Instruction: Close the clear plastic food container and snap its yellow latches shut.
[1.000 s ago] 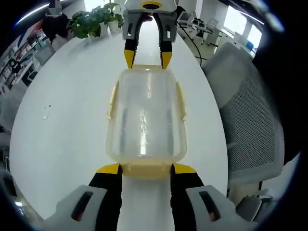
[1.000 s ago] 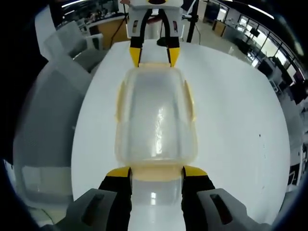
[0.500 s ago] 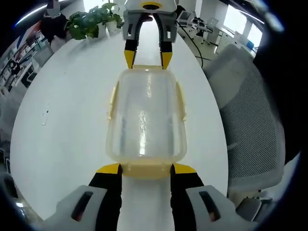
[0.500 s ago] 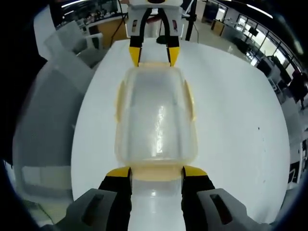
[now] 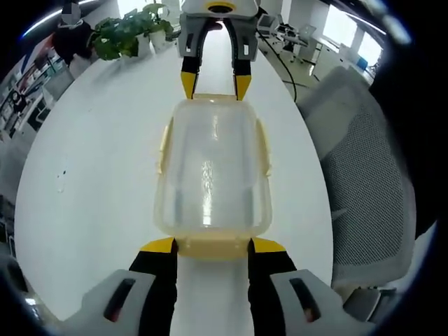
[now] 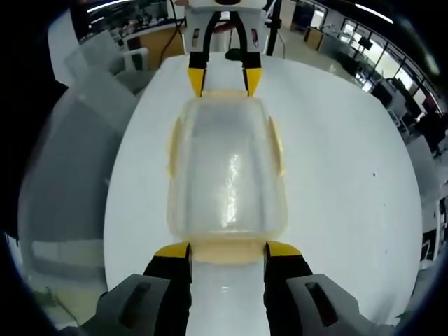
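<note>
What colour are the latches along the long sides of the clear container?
Pale yellow. The side latches on the container show best in the right gripper view.

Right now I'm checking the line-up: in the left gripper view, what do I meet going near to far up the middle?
Left tongs → container → right tongs → plant at the table's far edge.

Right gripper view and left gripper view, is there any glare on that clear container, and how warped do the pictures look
Left gripper view: a bright vertical glare streak runs down the clear container; the fisheye bows the white table and mesh chair. Right gripper view: a similar highlight sits on the container, another on the table near the right gripper; the edges curve strongly.
</note>
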The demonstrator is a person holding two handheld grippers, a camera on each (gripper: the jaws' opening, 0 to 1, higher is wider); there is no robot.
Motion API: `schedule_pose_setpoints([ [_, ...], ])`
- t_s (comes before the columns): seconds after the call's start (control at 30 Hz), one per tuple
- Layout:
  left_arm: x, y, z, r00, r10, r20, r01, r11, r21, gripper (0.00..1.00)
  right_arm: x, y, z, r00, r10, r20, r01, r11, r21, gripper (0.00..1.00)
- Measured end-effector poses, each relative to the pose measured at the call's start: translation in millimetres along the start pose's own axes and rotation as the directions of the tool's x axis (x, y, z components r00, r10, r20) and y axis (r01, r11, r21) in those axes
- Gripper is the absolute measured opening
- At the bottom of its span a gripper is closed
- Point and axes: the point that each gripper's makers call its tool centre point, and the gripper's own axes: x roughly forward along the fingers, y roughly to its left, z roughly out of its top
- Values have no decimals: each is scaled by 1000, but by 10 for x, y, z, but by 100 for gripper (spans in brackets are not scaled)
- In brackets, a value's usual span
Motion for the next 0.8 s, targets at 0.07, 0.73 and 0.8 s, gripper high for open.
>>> schedule_pose_setpoints([
  [0.07,8,2,32,1000,-1,1,1,1000,0,38,-12,-2,-33,1000,-1,-1,1,1000,1,39],
  [0.73,197,21,290,1000,-17,11,17,1000,4,38,-99,-15,-332,1000,-3,-15,3,1000,14,39],
  [0.8,206,12,303,1000,-21,11,21,1000,4,38,-102,-8,-363,1000,1,-16,0,1000,17,39],
])
